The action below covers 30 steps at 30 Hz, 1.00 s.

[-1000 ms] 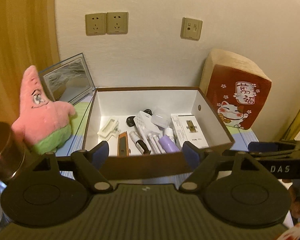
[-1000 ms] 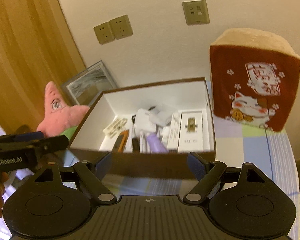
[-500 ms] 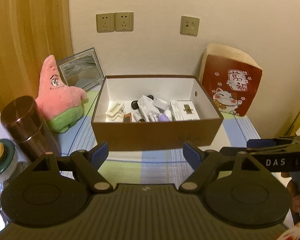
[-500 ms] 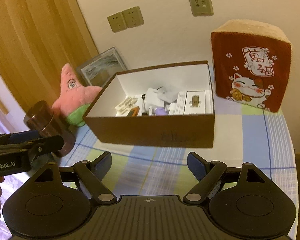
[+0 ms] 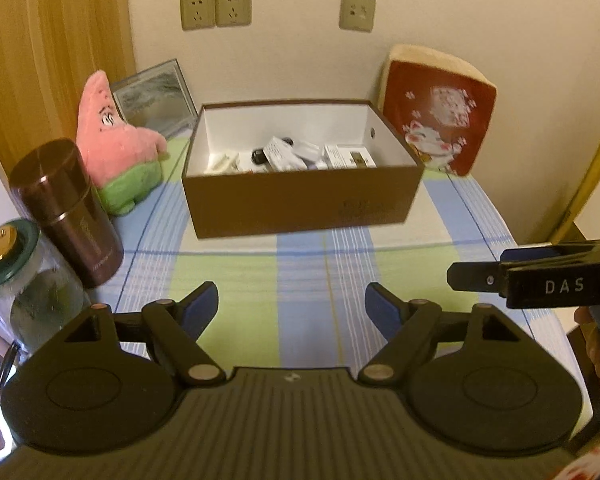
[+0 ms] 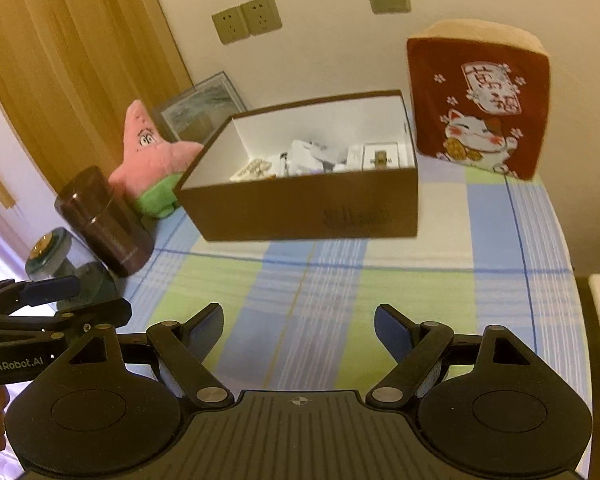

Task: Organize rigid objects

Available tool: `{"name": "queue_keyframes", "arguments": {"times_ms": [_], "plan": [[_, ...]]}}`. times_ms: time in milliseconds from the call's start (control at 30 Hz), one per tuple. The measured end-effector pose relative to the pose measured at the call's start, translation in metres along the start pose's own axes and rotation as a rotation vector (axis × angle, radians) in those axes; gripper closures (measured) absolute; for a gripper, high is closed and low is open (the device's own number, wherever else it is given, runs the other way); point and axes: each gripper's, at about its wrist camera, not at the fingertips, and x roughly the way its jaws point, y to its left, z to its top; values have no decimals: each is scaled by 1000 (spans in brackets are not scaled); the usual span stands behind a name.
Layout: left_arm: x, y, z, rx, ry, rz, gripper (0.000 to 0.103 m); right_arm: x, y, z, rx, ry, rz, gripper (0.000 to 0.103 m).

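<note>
Item, far left: a glass jar with a dark green lid (image 5: 8, 240), then an upright brown metallic cylindrical canister (image 5: 66, 210), both on the counter covered in a blue, green and white plaid cloth (image 5: 300, 276). Item: a pink star-shaped plush toy with green shorts (image 5: 118, 152), and behind it a framed picture (image 5: 154, 98) leaning on the wall. Item, centre: an open brown cardboard box with a white interior (image 5: 300, 200), standing on the cloth well ahead of both grippers; it holds small rigid pieces, among them white cartons, a dark fob-like piece and pale clips, too small to name further. Handling, as judged: the contents look light, stiff and smooth-faced, so the cartons are best pinched across their narrow sides; the box itself is stiff yet thin-walled and is best taken by opposite short walls, one gripper to each. Item, right: a red block cushion printed with a beckoning cat (image 5: 436, 132). Left gripper (image 5: 292, 306): fingers spread wide, nothing between them. Right gripper (image 6: 299, 322): fingers likewise apart and empty. Change from a second ago: both grippers have drawn back from the box's near wall, so more of the cloth, the canister and the jar now show.
</note>
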Motion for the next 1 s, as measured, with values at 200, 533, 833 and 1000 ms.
{"name": "queue_keyframes", "arguments": {"times_ms": [200, 533, 833, 1000], "plan": [[-16, 2, -22, 11, 18, -26, 25, -14, 16, -29, 5, 27, -19, 23], [-37, 17, -53, 4, 51, -35, 25, -29, 39, -67, 10, 69, -22, 23], [-50, 25, -66, -2, 52, -44, 25, -33, 55, -78, 8, 74, -25, 23], [-54, 31, -69, -2, 48, -44, 25, -34, 61, -81, 11, 73, -30, 23]]}}
